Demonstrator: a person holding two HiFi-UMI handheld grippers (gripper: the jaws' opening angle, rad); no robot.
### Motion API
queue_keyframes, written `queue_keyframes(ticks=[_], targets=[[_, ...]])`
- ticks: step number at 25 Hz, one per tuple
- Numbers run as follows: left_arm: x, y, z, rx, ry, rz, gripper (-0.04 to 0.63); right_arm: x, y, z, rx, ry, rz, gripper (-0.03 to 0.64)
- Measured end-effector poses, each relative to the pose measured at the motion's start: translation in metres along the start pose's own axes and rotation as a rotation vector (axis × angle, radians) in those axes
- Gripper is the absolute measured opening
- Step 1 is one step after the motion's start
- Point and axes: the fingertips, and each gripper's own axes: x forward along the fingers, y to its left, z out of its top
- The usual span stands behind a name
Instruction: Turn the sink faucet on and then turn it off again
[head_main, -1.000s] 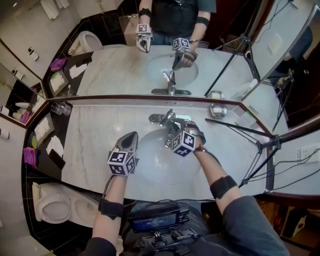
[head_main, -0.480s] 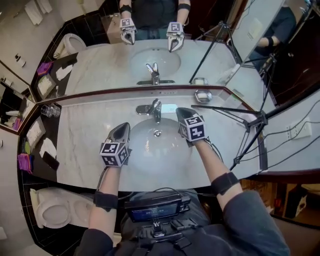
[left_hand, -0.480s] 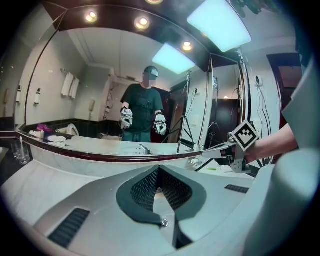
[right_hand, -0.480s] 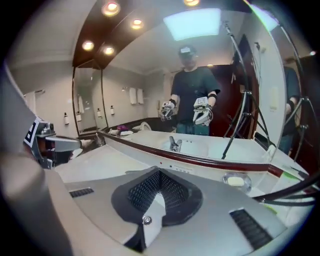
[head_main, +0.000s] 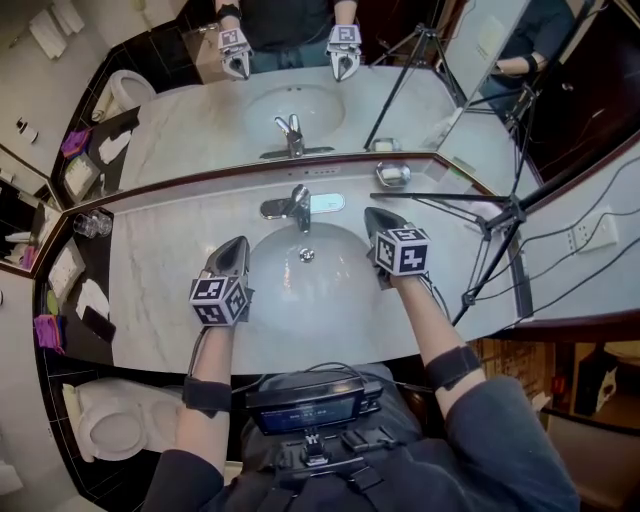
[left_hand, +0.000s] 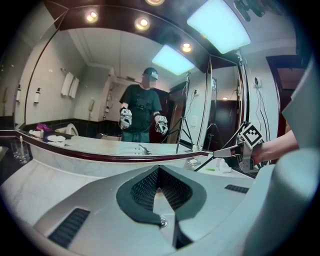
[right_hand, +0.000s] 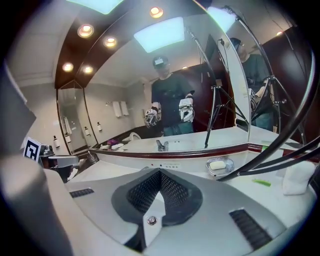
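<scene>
Now, edges: mirror (head_main: 180, 130) closes the back of the counter (head_main: 150, 290); a tripod (head_main: 460, 200) leg crosses its right end.
Open room: bare counter on both sides of the basin (head_main: 300, 300).
Materials: pale veined marble; glossy white oval basin; chrome faucet (head_main: 297, 205).
Faucet: back rim, centre, ahead of and between both grippers, touched by neither.
Left gripper (head_main: 236, 245): jaws together, empty, over the basin's left rim.
Right gripper (head_main: 373, 216): jaws together, empty, just right of the faucet.

faucet (head_main: 297, 206) – flow y/n: too small t/tell
</scene>
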Motion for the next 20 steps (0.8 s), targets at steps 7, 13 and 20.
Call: queue_keyframes(ticks=[7, 13, 20], targets=[[-0.013, 0.001, 0.001, -0.004, -0.014, 0.021, -0.006, -0.014, -0.008, -0.011, -0.009, -0.005, -0.032, 0.014], [-0.019, 0.001, 0.002, -0.005, -0.019, 0.027, -0.006, -0.016, -0.007, -0.010, -0.013, -0.007, -0.033, 0.014], [-0.021, 0.001, 0.002, -0.004, -0.021, 0.030, -0.006, -0.018, -0.007, -0.011, -0.018, -0.006, -0.035, 0.014]])
